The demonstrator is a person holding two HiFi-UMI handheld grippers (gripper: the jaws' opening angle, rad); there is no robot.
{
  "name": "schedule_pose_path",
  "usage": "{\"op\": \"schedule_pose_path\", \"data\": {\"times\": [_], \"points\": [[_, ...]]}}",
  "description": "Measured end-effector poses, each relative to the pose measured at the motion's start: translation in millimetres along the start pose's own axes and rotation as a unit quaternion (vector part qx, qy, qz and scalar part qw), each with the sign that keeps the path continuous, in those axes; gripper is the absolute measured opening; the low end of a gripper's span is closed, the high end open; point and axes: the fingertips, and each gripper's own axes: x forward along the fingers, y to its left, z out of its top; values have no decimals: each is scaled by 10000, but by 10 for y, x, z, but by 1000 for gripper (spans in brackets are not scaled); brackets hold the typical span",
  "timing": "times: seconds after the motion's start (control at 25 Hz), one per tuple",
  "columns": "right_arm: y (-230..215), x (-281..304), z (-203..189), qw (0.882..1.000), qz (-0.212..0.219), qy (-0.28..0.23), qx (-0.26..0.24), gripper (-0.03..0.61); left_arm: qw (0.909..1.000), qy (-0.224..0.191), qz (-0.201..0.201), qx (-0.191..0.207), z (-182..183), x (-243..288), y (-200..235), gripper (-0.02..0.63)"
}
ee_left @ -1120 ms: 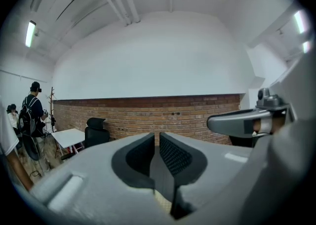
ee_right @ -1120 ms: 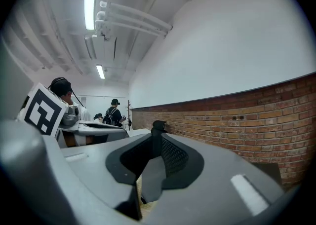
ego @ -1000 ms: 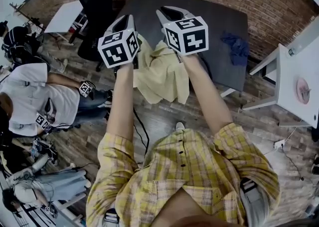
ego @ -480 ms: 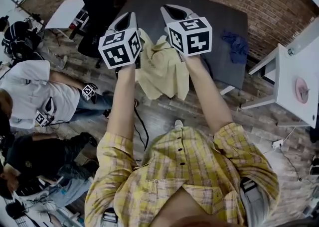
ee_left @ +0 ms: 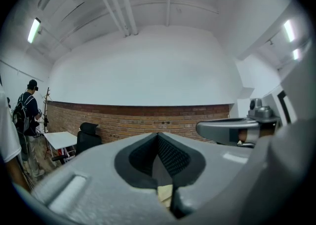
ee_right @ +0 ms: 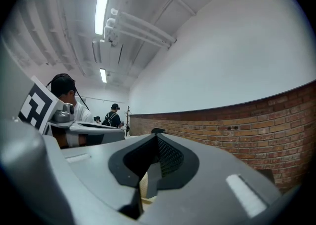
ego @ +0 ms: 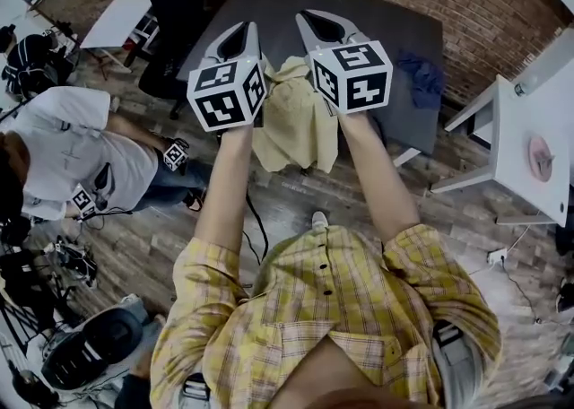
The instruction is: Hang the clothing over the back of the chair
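Over the table's (ego: 399, 35) near edge, I am holding 2 grippers raised side by side. Left gripper (ego: 237, 38) is clenching a pale yellow garment (ego: 291, 125); right gripper (ego: 323, 25) is clamping it too. Garment is hanging between them. Black chair (ego: 172, 13) is standing off the table's far left corner, well apart.

Pale yellow clothing (ego: 291, 125) (limp, aloft)

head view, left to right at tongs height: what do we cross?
person in white shirt → left tongs → yellow garment → right tongs → blue cloth → white table
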Motion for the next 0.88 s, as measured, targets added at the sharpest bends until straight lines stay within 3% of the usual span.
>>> {"op": "schedule_pose_path", "data": {"times": [0.88], "points": [[208, -649, -62, 9991, -260, -323, -57, 6, 9991, -233, -336, -66, -163, -485, -549, 2]]}}
